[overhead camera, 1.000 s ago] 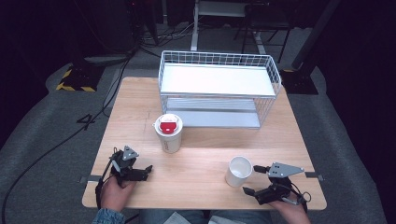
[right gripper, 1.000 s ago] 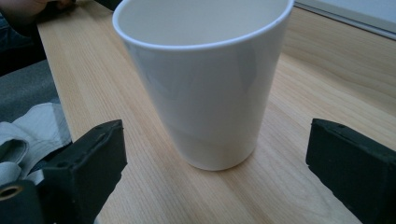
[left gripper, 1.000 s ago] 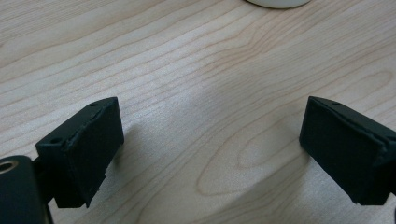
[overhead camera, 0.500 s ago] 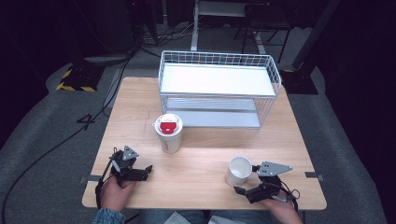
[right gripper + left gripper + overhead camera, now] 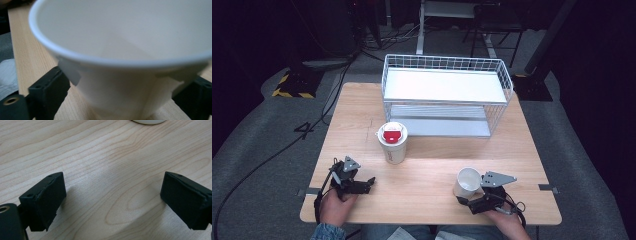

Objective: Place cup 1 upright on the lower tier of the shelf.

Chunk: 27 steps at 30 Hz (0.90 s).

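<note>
white paper cup stands upright on the table, mouth up, long axis vertical, slightly wider at the rim than at the base; it sits at about 5 o'clock of the tabletop in the high view, near the front edge. in the right gripper view the cup has its wall between the two black jaws, both pads pressed against the sides low on the cup, wall dented a little at each contact. right gripper reaches in from 5 o'clock of the cup, lying low and roughly level over the table; jaws have just been closing and now grasp the cup. versus the earlier frames: this gripper lay further toward 3 o'clock of the cup, now it is up against it; cup position unchanged. left gripper rests at about 7 o'clock of the tabletop, well apart from the cup, in the same spot as before; in the left gripper view its jaws stand wide, released, with bare wood between them. lidded cup with red top stands upright near the table centre, around 10 o'clock of the paper cup. white wire rack occupies the far side at 12 o'clock, unchanged.
</note>
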### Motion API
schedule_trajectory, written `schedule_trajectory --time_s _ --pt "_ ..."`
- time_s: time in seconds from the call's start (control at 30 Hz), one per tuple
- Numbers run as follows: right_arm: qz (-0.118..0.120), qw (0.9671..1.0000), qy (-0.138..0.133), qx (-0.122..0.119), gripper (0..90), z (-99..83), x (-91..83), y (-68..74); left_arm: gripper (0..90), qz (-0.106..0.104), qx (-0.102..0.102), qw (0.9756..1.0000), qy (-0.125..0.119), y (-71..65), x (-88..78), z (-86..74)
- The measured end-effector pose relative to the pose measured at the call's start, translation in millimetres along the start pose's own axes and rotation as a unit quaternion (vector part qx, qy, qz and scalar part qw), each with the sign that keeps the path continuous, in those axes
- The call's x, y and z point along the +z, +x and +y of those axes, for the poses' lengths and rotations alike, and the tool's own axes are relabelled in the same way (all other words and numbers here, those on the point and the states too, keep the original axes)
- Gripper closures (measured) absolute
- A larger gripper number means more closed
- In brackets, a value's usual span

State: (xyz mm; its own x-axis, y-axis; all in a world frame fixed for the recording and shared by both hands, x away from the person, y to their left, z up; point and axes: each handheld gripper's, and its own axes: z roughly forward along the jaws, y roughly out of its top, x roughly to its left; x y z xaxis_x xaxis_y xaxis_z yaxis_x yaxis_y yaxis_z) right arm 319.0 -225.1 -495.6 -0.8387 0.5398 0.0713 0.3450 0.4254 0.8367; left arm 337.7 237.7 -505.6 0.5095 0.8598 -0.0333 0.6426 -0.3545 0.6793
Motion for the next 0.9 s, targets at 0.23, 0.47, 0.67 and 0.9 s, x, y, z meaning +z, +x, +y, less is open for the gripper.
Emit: schedule_trajectory --time_s 0.23,0.47,0.67,0.9 --pt "-0.011 0.9998 0.003 -0.019 22.7 0.4 1.5 1.4 6.9 0.000 0.000 1.0000 0.000 0.0 0.0 0.0" --pt "-0.009 0.9997 0.003 -0.022 23.2 0.7 1.6 1.8 6.9 0.000 0.000 1.0000 0.000 0.0 0.0 0.0" --pt "-0.009 0.9997 0.005 -0.023 23.2 1.2 1.5 1.6 6.9 0.000 0.000 1.0000 0.000 0.0 0.0 0.0" --pt "-0.004 0.9996 0.013 -0.027 23.2 5.4 1.4 2.4 6.9 0.000 0.001 1.0000 0.000 0.1 0.0 0.0"
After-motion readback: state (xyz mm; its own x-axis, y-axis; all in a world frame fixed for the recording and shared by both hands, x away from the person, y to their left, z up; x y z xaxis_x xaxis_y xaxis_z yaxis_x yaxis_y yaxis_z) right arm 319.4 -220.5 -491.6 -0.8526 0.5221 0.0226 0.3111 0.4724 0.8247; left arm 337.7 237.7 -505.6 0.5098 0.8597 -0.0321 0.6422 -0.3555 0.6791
